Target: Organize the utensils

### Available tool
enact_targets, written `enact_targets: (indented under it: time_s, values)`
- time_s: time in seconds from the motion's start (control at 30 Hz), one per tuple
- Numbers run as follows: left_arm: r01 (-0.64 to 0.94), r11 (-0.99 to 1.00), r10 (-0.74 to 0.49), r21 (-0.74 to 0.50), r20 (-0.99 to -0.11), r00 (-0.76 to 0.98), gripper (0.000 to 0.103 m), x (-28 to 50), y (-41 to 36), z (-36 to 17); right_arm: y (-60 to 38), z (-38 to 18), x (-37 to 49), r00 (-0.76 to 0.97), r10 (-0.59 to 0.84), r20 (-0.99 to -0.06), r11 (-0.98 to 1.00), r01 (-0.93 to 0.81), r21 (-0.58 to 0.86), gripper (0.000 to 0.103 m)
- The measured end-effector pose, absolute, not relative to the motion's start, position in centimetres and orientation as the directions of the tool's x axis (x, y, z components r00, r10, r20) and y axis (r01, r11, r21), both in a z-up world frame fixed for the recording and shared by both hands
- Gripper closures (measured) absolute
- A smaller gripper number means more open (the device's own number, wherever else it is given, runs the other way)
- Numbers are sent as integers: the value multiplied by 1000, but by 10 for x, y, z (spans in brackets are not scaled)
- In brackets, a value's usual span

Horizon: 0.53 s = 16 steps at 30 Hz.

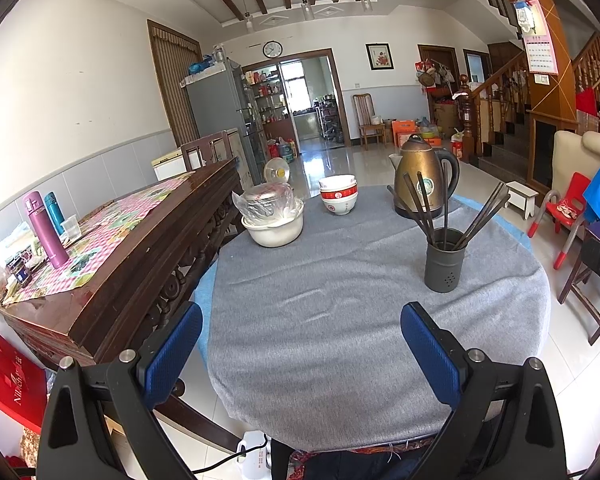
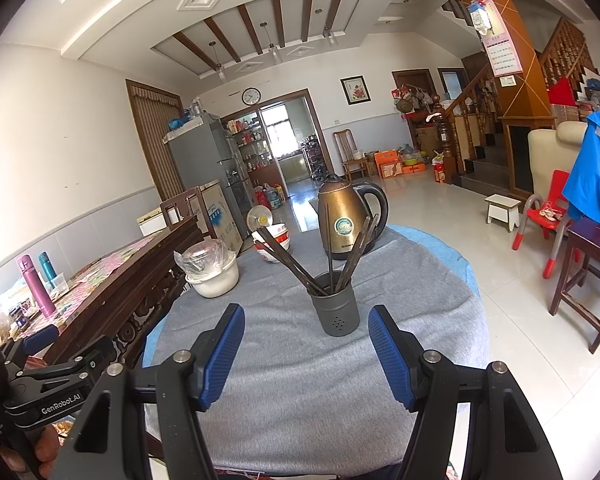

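Note:
A dark grey utensil holder (image 1: 444, 260) (image 2: 335, 304) stands upright on the round table's grey cloth (image 1: 320, 280), with several dark chopsticks (image 1: 418, 204) (image 2: 290, 262) fanned out of its top. My left gripper (image 1: 302, 320) hovers open over the near part of the cloth, with the holder ahead and to its right; nothing lies between its blue pads. My right gripper (image 2: 306, 322) is open too, and the holder stands just beyond its fingertips, centred between them and untouched. The left gripper's body shows at the lower left edge of the right wrist view, held in a hand.
A bronze electric kettle (image 1: 422, 178) (image 2: 344, 220) stands behind the holder. Stacked red-and-white bowls (image 1: 339, 196) and a white pot with a bagged lid (image 1: 272, 216) sit at the far left. A dark wooden sideboard (image 1: 140, 248) borders the table's left; chairs stand at the right.

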<state>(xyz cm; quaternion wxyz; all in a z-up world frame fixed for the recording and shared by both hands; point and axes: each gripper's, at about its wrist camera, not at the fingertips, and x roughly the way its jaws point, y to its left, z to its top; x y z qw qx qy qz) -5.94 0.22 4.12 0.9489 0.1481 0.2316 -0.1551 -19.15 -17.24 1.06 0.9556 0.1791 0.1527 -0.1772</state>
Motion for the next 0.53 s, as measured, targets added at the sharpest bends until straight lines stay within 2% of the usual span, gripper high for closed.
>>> enact_targets:
  time_s: [0.4,0.53]
  values:
    - [365,908,-223,204,-502,836,4,-47,0,40,-177,13,-185,883,-279,-378,867,401,295,35]
    - [352,927,-239,132,-514,824,4,-25,1,36,-184,15,-175,874,-300,-383,864,419,279,35]
